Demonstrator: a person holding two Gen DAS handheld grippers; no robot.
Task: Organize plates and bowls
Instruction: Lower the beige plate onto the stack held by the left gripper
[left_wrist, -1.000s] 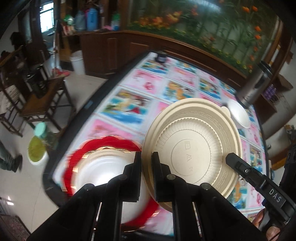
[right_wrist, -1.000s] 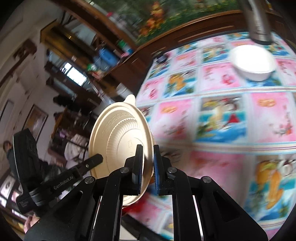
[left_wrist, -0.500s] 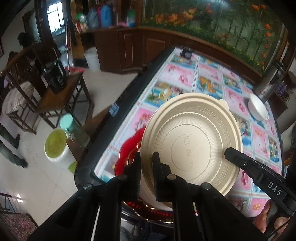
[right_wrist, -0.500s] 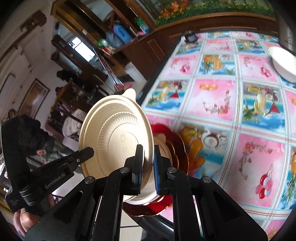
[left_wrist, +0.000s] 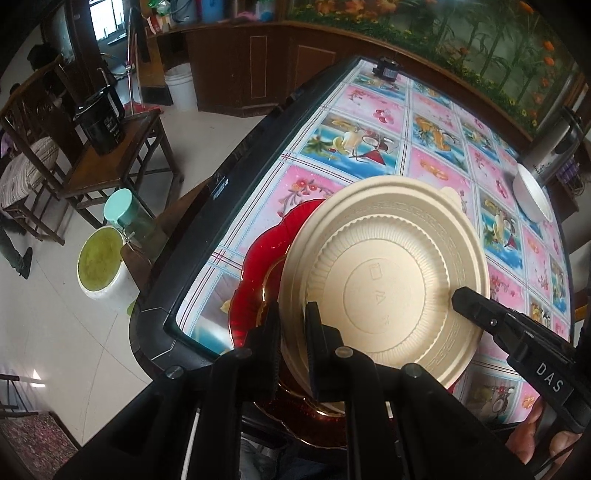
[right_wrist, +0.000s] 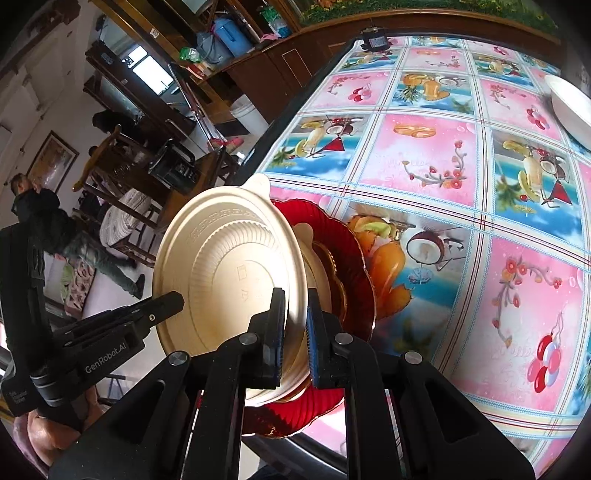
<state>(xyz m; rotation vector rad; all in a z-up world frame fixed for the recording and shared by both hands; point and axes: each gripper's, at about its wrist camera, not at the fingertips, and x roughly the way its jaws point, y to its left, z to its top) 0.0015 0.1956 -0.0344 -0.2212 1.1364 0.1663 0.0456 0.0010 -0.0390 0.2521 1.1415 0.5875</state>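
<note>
A beige plastic bowl (left_wrist: 384, 273) is held tilted between both grippers, low over a red glass plate (left_wrist: 266, 254) at the table's near corner. My left gripper (left_wrist: 293, 332) is shut on the bowl's near rim. My right gripper (right_wrist: 295, 325) is shut on the opposite rim of the same bowl (right_wrist: 221, 273). The red plate (right_wrist: 343, 258) holds another beige dish (right_wrist: 314, 266), mostly hidden behind the held bowl. A white bowl (left_wrist: 532, 199) sits far across the table, also in the right wrist view (right_wrist: 569, 107).
The table (left_wrist: 369, 110) has a pink and blue fruit-print cloth and a dark edge (left_wrist: 221, 184). A steel thermos (left_wrist: 554, 147) stands by the white bowl. A small black object (left_wrist: 386, 68) sits at the far end. Chairs (left_wrist: 110, 162) and buckets (left_wrist: 99, 266) stand on the floor at left.
Both grippers have carried the beige bowl down and toward the red plate; the bowl now sits lower over it, covering the dish there.
</note>
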